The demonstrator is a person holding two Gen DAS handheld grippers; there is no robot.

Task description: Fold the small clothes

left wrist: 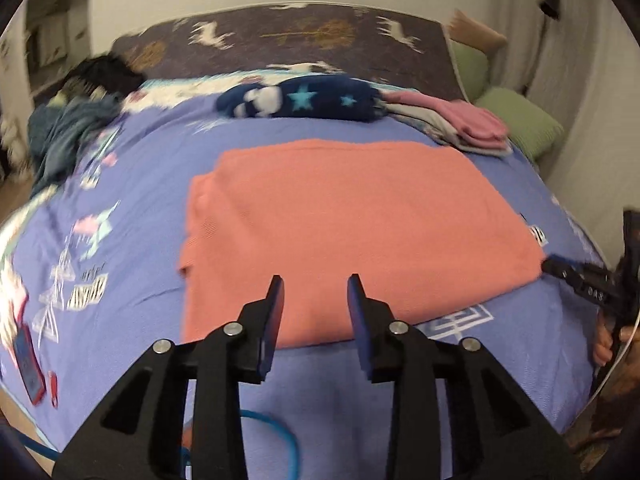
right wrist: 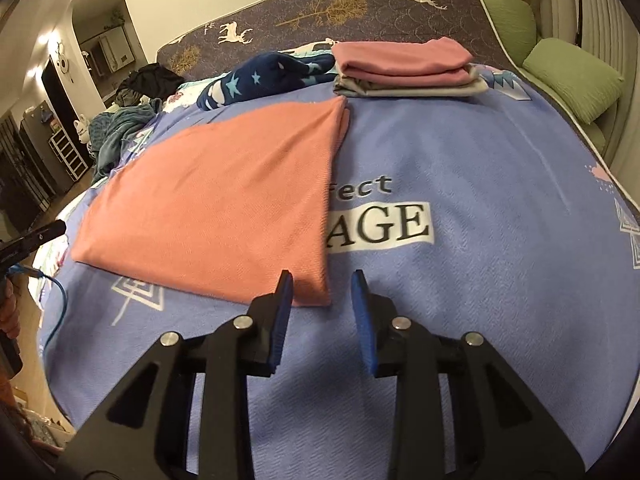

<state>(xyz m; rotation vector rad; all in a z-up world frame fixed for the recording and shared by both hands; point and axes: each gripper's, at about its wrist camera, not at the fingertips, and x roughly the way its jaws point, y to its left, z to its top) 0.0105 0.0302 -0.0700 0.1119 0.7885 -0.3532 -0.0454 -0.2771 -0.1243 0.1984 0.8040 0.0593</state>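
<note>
A salmon-orange garment (left wrist: 352, 232) lies folded flat in a rough rectangle on the purple bedspread (left wrist: 152, 184). It also shows in the right wrist view (right wrist: 224, 204). My left gripper (left wrist: 316, 284) is open and empty, over the garment's near edge. My right gripper (right wrist: 322, 280) is open and empty, at the garment's near right corner. The right gripper also shows at the right edge of the left wrist view (left wrist: 548, 266), beside the garment's right corner. A stack of folded clothes, pink on top (right wrist: 404, 64), sits at the back of the bed.
A navy star-patterned blanket (left wrist: 304, 98) lies behind the garment. Teal and dark clothes (left wrist: 68, 132) are piled at the back left. Green cushions (right wrist: 572, 72) sit at the right. A phone (left wrist: 28, 364) lies at the left bed edge. A blue cable (left wrist: 280, 432) trails below.
</note>
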